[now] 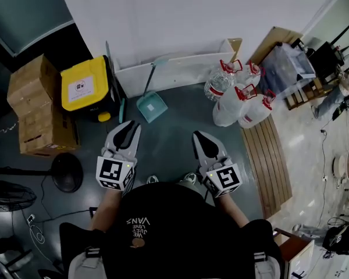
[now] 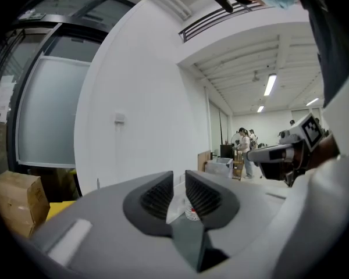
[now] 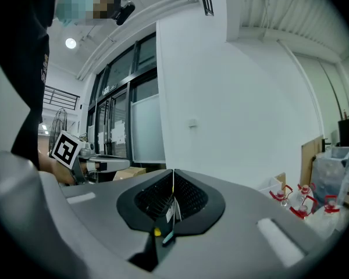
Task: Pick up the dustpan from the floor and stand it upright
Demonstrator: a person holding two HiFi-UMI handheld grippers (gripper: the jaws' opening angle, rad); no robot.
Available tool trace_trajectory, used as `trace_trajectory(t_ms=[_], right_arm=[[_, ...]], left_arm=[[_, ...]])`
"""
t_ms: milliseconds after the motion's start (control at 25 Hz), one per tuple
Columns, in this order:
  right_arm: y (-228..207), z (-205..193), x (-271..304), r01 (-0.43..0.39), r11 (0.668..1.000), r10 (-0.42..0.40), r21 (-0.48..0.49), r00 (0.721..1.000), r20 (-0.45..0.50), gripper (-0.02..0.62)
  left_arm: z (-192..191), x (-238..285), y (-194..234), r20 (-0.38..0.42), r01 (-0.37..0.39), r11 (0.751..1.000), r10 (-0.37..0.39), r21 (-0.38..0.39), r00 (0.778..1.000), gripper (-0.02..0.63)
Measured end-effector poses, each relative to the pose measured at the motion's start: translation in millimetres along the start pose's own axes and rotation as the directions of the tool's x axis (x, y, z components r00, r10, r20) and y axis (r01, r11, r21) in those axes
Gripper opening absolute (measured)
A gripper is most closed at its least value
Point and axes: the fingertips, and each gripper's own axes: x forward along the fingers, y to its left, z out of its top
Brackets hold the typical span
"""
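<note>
At the back, white wall; below it, dark grey floor. On the right, strip of wooden slats laid on the floor. On the left, stacked cardboard boxes, and beside them a black bin with a yellow lid. Along the foot of the wall, long white trough. Right of centre, cluster of clear water jugs with red handles.

On the floor between bin and jugs, teal dustpan: pan end towards the grippers, handle running up to the trough's front edge. Untouched by either gripper, though near the tip of the left one.

Out in front of the person, above the floor, left gripper and right gripper, side by side and well apart. In the left gripper view, jaws parted by a narrow gap, with nothing between them. In the right gripper view, jaws pressed together, gripping nothing.
</note>
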Motion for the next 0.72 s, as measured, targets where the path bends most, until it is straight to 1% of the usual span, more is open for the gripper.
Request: trace_trajectory(t_ms=[120,320,440,600,720], right_arm=[[21,-8,8,0.01,1.0,-0.011,0.015,1.0,0.022,0.003],[51,-23,21,-0.013,1.0,0.014,0.018,1.0,-0.024,0.003],[62,-32,28,-0.011,1.0,0.011,0.016,1.0,-0.021,0.003],[74,-38,37,-0.009,1.0,0.009,-0.006,0.999,-0.054,0.002],[80,-40,44,-0.007,1.0,0.006,-0.021,0.998,-0.069,0.002]], left_arm=[[-5,-22,14,0.0,0.002,1.0,-0.002,0.011,1.0,0.102],[-10,-49,35,0.017,-0.006,1.0,0.006,0.009,1.0,0.052],[-16,-62,43,0.022,-0.005,1.0,0.005,-0.003,1.0,0.052],[-25,-76,45,-0.001,0.013,1.0,-0.013,-0.021,1.0,0.052],[-27,-78,47,-0.006,0.028,0.999,-0.028,-0.017,1.0,0.052]])
